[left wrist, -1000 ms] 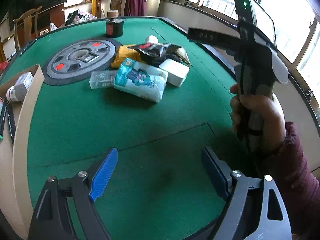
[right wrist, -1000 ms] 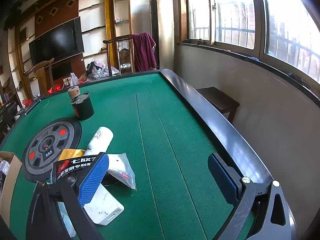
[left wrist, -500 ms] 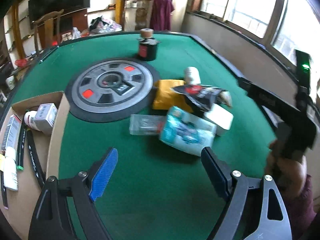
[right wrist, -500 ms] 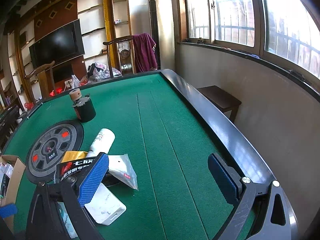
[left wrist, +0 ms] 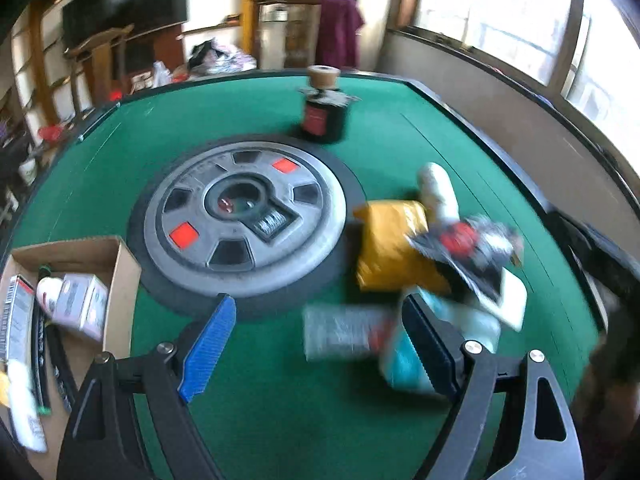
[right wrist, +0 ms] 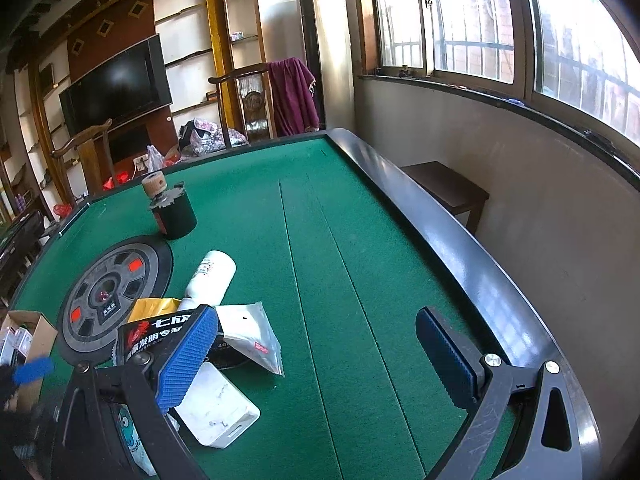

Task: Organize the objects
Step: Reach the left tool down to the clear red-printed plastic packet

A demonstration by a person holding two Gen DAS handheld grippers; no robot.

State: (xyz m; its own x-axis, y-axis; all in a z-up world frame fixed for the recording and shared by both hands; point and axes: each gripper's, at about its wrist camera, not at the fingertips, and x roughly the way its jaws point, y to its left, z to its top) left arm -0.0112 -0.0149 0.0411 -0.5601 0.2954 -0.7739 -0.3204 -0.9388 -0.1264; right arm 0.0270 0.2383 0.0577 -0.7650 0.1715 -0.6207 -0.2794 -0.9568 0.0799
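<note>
A heap of small goods lies on the green table: a clear plastic box (left wrist: 340, 332), a teal tissue pack (left wrist: 404, 364), a yellow packet (left wrist: 388, 248), a black and red pouch (left wrist: 468, 248), a white box (right wrist: 216, 412) and a white bottle (right wrist: 210, 278). My left gripper (left wrist: 316, 344) is open and empty, just above and before the clear box, its right finger over the tissue pack. My right gripper (right wrist: 316, 356) is open and empty, to the right of the heap. A cardboard box (left wrist: 116, 280) at the left holds several items.
A round grey and black disc (left wrist: 244, 220) lies mid-table beside the heap. A black jar with a cork top (left wrist: 324, 112) stands behind it. The dark table rail (right wrist: 440, 232) runs along the right, with the wall and a stool beyond. Chairs stand at the far side.
My left gripper has swung left and forward, from bare felt to the heap, and now hovers at the clear box. My right gripper has barely moved.
</note>
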